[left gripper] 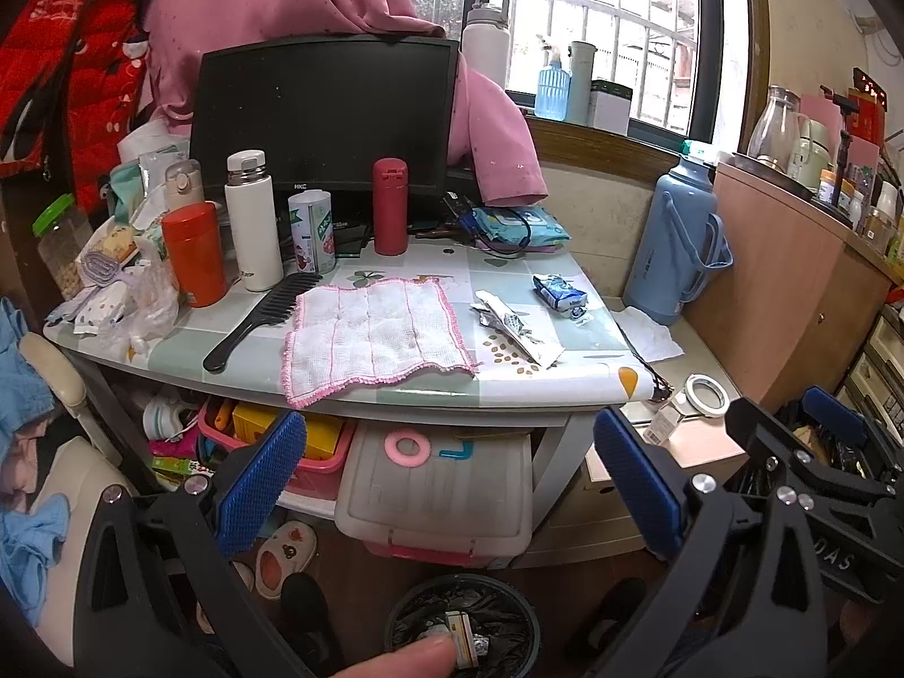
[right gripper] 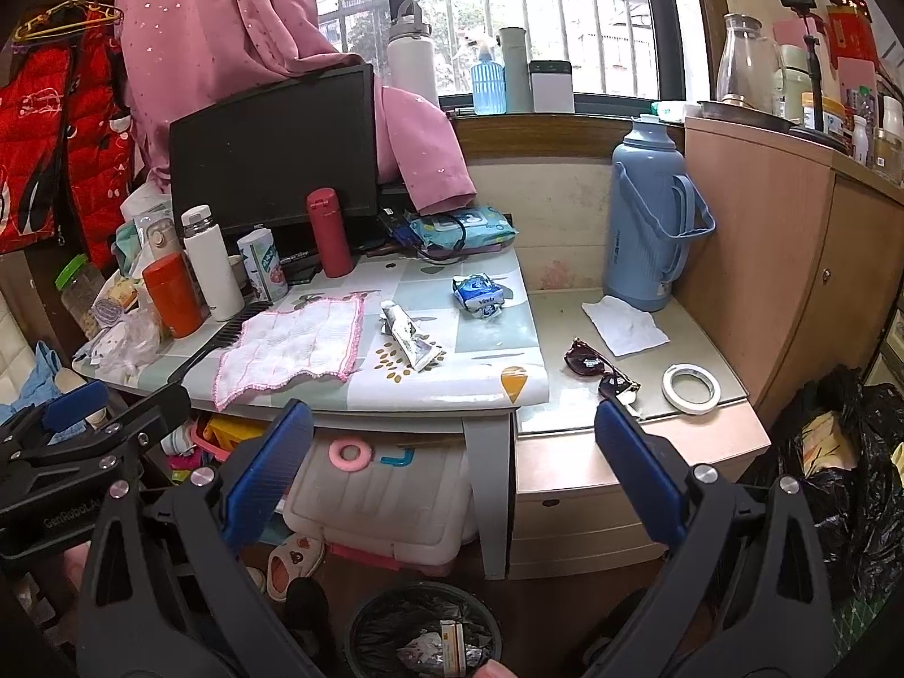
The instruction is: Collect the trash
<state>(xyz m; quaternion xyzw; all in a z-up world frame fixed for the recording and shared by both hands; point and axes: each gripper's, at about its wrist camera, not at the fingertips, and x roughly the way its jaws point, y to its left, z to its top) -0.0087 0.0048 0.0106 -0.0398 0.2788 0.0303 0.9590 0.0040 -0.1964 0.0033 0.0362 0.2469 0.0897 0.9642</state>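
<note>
Item: squeezed tube and blue wrapper on tabletop, right of pink-edged cloth; both hand-held grippers wide open, empty; risk: snagging cloth alongside tube.

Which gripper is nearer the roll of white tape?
Right. The right gripper hangs open just below-left of the tape roll; the left gripper sits farther left, before the desk.

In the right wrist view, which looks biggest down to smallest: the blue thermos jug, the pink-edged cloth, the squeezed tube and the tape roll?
1. Pink-edged cloth, widest spread.
2. Blue thermos jug, close behind; the ranking with the cloth is unsure.
3. Squeezed tube and tape roll look about alike; the roll lies nearer the camera.
</note>
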